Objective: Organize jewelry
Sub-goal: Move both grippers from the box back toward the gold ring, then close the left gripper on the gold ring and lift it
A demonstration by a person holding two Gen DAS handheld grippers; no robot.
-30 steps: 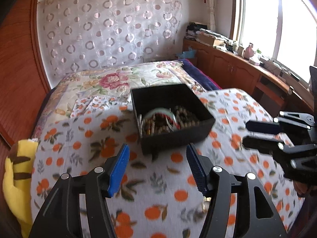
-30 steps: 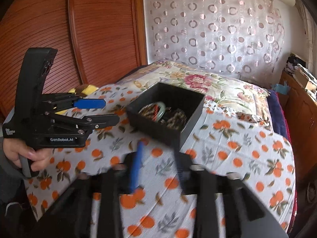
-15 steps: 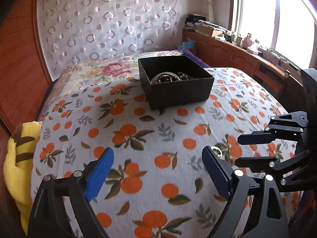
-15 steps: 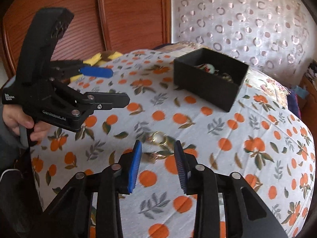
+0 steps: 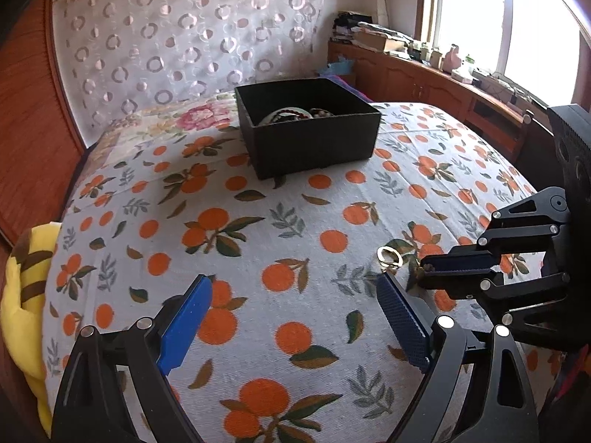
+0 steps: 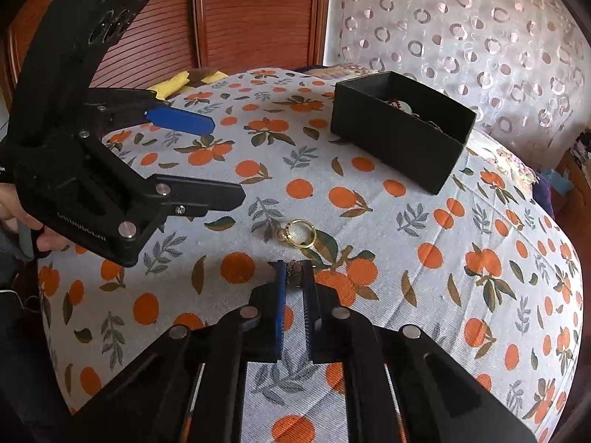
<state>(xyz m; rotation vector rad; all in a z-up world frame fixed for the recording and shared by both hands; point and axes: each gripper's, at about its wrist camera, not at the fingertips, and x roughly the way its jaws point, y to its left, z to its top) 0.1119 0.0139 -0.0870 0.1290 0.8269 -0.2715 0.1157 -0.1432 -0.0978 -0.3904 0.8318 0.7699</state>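
My left wrist camera sits just behind the left gripper point(image 5: 293, 317), tilted down across the orange-print bedspread point(image 5: 258, 243) toward the black box point(image 5: 310, 136), with the window beyond and right of the box. My right wrist camera rides behind the right gripper point(image 6: 294, 277), close over the cloth, seeing the box point(image 6: 399, 136) up and to the right, wooden panelling left of it. Both views share the box, the bedspread before it, the gold ring point(image 5: 388, 256) point(image 6: 301, 238) and each other's gripper.
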